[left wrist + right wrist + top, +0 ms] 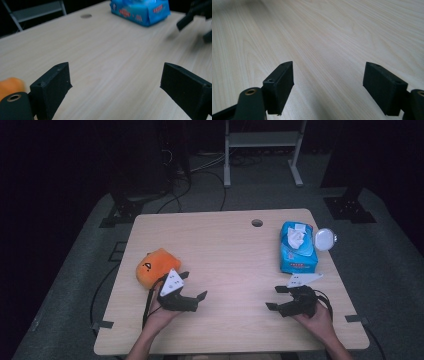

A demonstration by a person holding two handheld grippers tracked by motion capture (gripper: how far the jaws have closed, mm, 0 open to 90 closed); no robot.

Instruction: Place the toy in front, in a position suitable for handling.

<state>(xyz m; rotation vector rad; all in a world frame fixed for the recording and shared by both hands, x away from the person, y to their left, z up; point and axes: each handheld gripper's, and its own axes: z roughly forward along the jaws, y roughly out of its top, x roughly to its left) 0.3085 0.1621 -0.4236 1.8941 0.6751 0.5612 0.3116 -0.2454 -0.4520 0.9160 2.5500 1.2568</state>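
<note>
The wooden table (230,265) stretches out bare between the two hands, and nothing is in hand yet: this looks to me like the start of a reach, both tools low over the near edge.

The blue tissue pack (298,248) lies far ahead of the right gripper's (276,298) jaws and off to their outer side, a tissue poking from its top; a small white round lid (325,239) sits just beside it on the side away from the left hand. In the left gripper view the same tissue pack (140,10) shows well beyond the jaw tips, up and to the right of the gap between them.

The orange plush toy (156,266) is the nearest thing to any tool. It sits just behind and outside the left gripper (195,295), close to the back of the hand, not between the jaws; in the left gripper view the plush toy (10,86) is an orange blur at the left jaw's outer flank.

Both pairs of jaws stand spread wide and released, with bare wood in the gap, and they point inward toward each other across the table.

My guess is the plush toy is the first target. The left hand would need to swing its tips round toward the toy, then close on the soft body. The right gripper (328,83) has the longer trip if the pack is wanted.
</note>
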